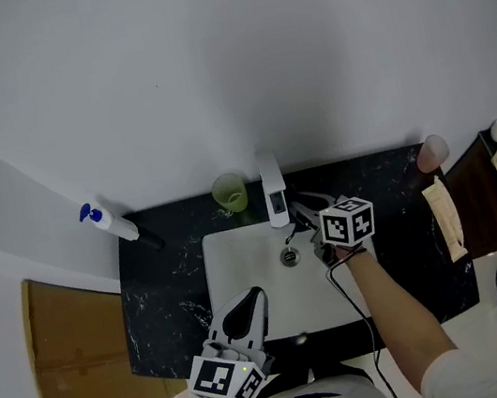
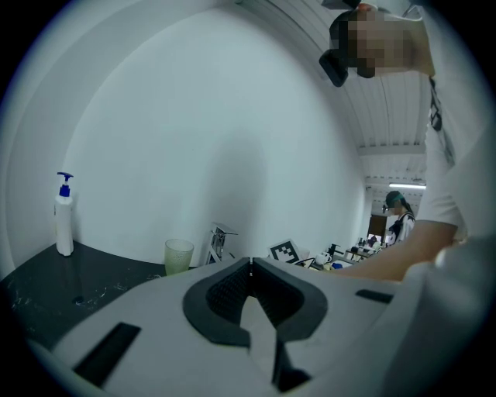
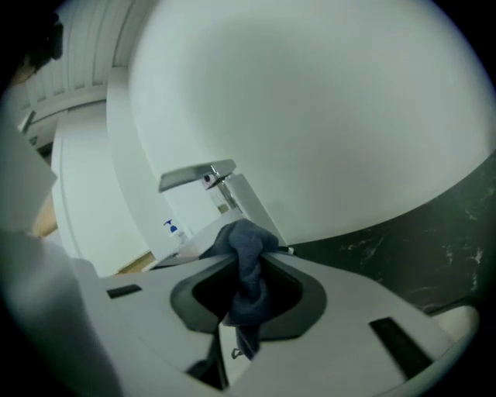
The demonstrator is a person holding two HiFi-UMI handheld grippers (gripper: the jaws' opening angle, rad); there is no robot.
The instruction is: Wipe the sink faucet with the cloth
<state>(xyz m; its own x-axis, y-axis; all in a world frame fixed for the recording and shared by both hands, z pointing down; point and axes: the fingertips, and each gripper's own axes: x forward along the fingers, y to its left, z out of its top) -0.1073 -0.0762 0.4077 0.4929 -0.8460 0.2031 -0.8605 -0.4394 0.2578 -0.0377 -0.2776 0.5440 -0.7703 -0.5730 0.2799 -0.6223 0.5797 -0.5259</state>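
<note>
The faucet (image 1: 273, 189) stands upright at the back rim of the white sink (image 1: 232, 268), which is set in a black marbled tabletop (image 1: 166, 298); its flat spout reaches forward over the basin.

The right claw (image 1: 307, 219) hovers just right of the faucet, over the rear right part of the sink, its marker cube on the side away from the faucet; in the right gripper view its jaws are drawn in tight on a dark blue cloth (image 3: 245, 246), which is pinched between the pads, bunched into a knot at the tips, with a tail hanging down behind them; the knot sits low against the faucet's column in that view, but I cannot tell whether it touches the metal.

The left claw (image 1: 250, 300) is well apart from the faucet, at the near edge of the sink, pointing toward the basin; in the left gripper view its jaws meet, with nothing between them.

A green cup (image 1: 229, 192) stands just left of the faucet; a soap bottle (image 1: 108, 222) with a blue pump stands farther left, at the tabletop's corner; a pink cup (image 1: 432, 151) stands well to the faucet's right.
</note>
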